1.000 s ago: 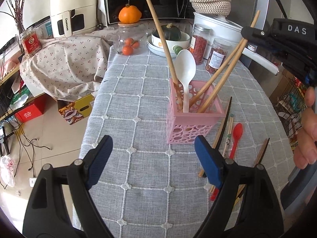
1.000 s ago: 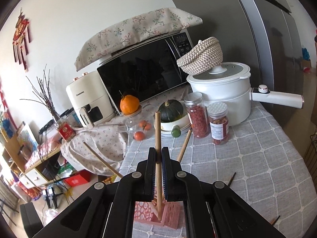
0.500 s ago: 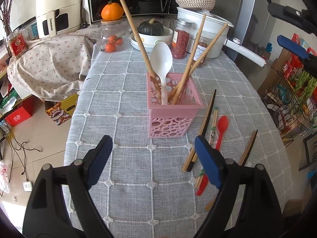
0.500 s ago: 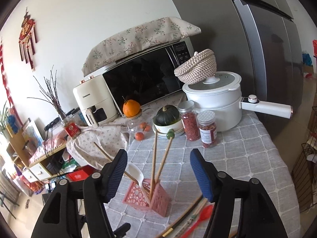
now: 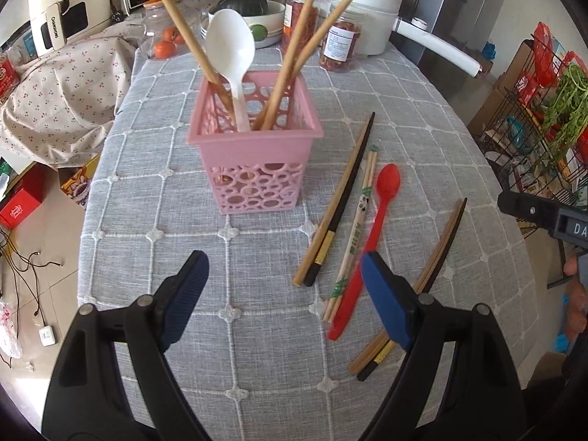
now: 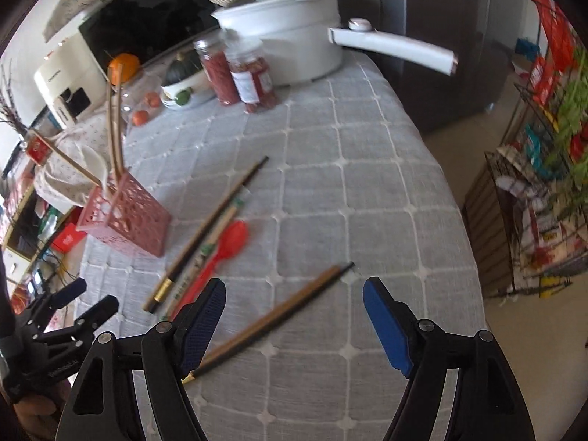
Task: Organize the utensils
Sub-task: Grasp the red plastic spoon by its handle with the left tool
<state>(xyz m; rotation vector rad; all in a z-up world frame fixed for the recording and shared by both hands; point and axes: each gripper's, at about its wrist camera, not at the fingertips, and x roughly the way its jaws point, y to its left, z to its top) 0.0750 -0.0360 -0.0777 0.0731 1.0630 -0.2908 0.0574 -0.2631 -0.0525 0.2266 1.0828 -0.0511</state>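
A pink perforated holder (image 5: 257,154) stands on the grey tablecloth and holds three long wooden chopsticks and a white spoon (image 5: 231,47). It also shows in the right wrist view (image 6: 128,217). To its right lie a dark-tipped pair (image 5: 338,198), a panda-print pair (image 5: 354,231), a red spoon (image 5: 371,242) and a brown pair (image 5: 433,268). My left gripper (image 5: 283,294) is open and empty in front of the holder. My right gripper (image 6: 294,316) is open and empty, low over the brown pair (image 6: 275,316).
At the back stand a white pot (image 5: 364,7) with a long handle, two jars of red contents (image 5: 341,44), a bowl with a green squash (image 5: 246,3) and a jar of tomatoes. The table's right edge drops off toward a wire rack (image 6: 533,191).
The right gripper let go of the chopstick, which now stands in the holder, opened and dropped low over the brown pair. The left gripper moved closer to the holder.
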